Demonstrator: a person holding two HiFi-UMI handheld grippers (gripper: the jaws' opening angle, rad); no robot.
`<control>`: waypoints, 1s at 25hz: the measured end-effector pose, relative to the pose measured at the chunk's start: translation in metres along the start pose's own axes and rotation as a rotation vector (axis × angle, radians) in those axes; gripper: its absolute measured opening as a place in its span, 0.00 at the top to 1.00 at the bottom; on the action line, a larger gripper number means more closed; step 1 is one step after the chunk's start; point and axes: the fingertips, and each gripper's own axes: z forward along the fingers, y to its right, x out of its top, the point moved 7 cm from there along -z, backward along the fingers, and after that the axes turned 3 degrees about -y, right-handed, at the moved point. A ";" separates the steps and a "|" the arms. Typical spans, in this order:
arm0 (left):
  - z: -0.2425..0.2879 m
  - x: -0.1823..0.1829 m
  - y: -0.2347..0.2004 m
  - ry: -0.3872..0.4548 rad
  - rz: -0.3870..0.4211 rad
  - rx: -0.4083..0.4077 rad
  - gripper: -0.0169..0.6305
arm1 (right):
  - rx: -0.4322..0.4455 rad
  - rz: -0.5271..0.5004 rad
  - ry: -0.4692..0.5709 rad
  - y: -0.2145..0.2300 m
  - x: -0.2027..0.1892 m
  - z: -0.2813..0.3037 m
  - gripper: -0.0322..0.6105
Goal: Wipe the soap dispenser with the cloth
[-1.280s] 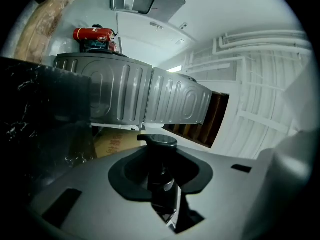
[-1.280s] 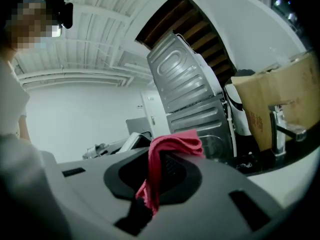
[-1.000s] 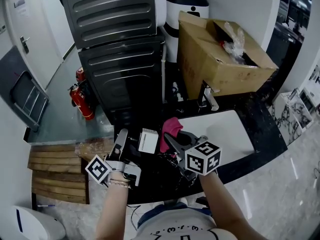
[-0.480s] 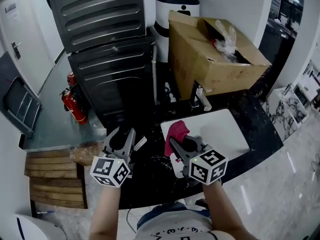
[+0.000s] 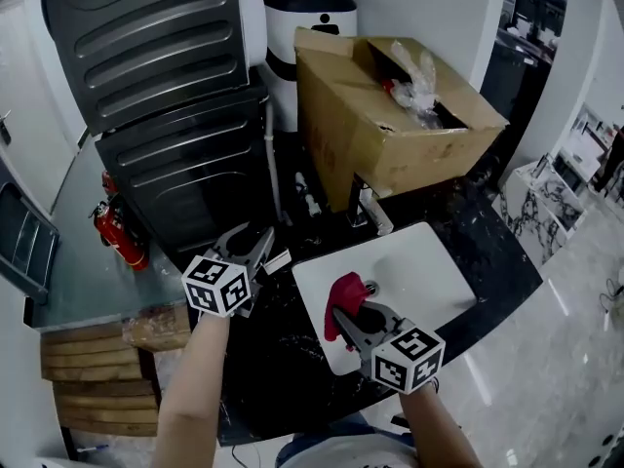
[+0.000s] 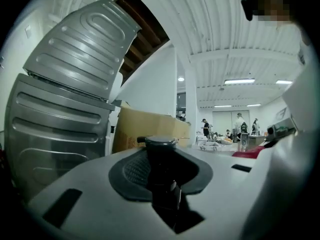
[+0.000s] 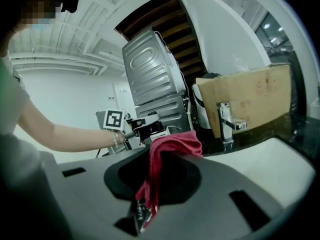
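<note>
the soap dispenser (image 6: 161, 171) is pinched between the jaws of the left hand-held gripper (image 5: 250, 246). it is held off the surface at the left end of the black worktop (image 5: 283, 364), to the left of the white sink (image 5: 429, 261). in the left gripper view it is a dark upright shape with a round cap, and the pads are closed against it. the right gripper view shows it small and pale with a dark top.

the red cloth (image 5: 344, 295) is clamped in the right hand-held gripper (image 5: 351, 320). its jaws press together on the lower folds and the loose end bunches up past the tips. the cloth sits over the near left corner of the sink, near the dispenser but not touching it.

the left forearm (image 5: 190, 388) rises bare from the bottom edge of the head view, with a bracelet (image 7: 115, 138) at the wrist. its gripper points level toward the grey ribbed appliance (image 5: 156, 86). the right forearm (image 5: 434, 427) is mostly cut off at the bottom edge, and its gripper tips slightly down toward the sink.

behind the sink stand a tap (image 5: 370, 211) and an open cardboard box (image 5: 390, 135). a red fire extinguisher (image 5: 117, 234) stands left of the appliance, with wooden slats (image 5: 88, 369) nearer the camera.

in the head view only a white sliver of the dispenser shows at the right of the jaws. the rest is behind the gripper and its marker cube. against the bright room its body is a silhouette, so no print can be read. the cloth's clamped end is lost in shadow between the pads.
</note>
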 end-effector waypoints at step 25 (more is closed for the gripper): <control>0.093 -0.031 -0.023 -0.072 0.011 -0.078 0.50 | -0.054 0.041 -0.001 0.051 -0.013 -0.024 0.87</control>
